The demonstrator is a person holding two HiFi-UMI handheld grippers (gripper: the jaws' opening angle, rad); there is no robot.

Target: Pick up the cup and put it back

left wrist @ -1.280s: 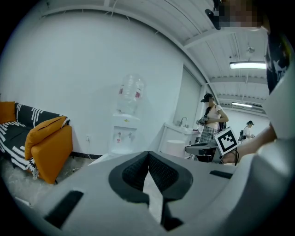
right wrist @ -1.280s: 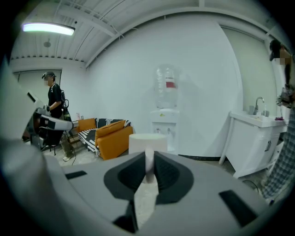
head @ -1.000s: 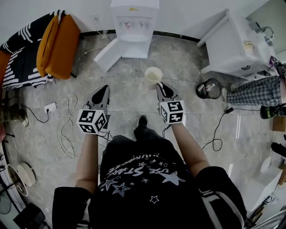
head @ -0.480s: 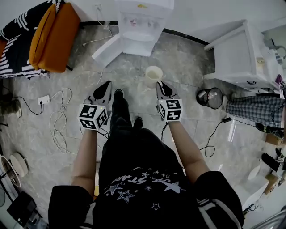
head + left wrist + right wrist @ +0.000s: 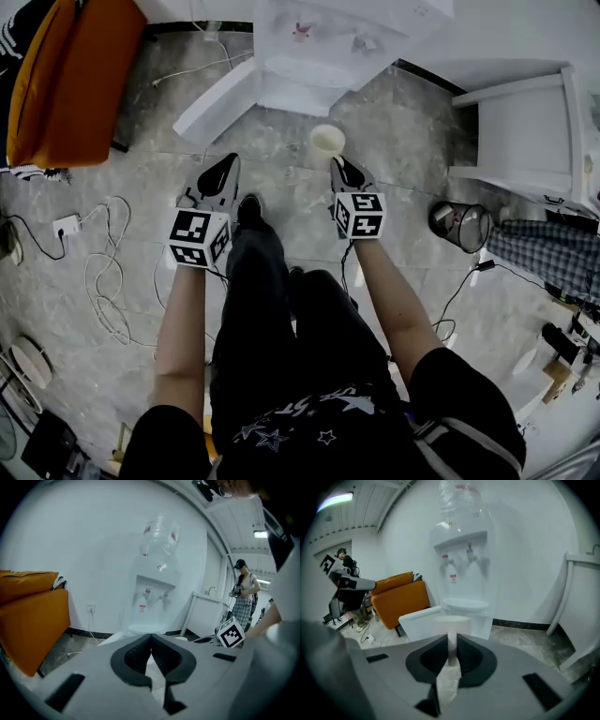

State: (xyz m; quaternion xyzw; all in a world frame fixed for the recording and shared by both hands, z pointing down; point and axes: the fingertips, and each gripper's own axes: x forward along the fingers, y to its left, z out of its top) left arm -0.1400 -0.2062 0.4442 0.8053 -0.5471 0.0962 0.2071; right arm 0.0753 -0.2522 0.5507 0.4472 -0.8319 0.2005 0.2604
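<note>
The right tongs (image 5: 337, 165) pinch the cup (image 5: 325, 143) by its wall, dispenser (image 5: 319, 56) ahead of them, the left tongs (image 5: 227, 161) pressed together, empty; the cup is best carried level, grip firm.

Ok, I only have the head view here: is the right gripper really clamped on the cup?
Observer: Yes. In the right gripper view, the right gripper is shut on the wall of the cup.
Operator: And the left one?
Observer: The left gripper is shut, with nothing between its jaws.
Operator: What's on top of the dispenser?
Observer: A clear bottle stands upside down on the water dispenser.
</note>
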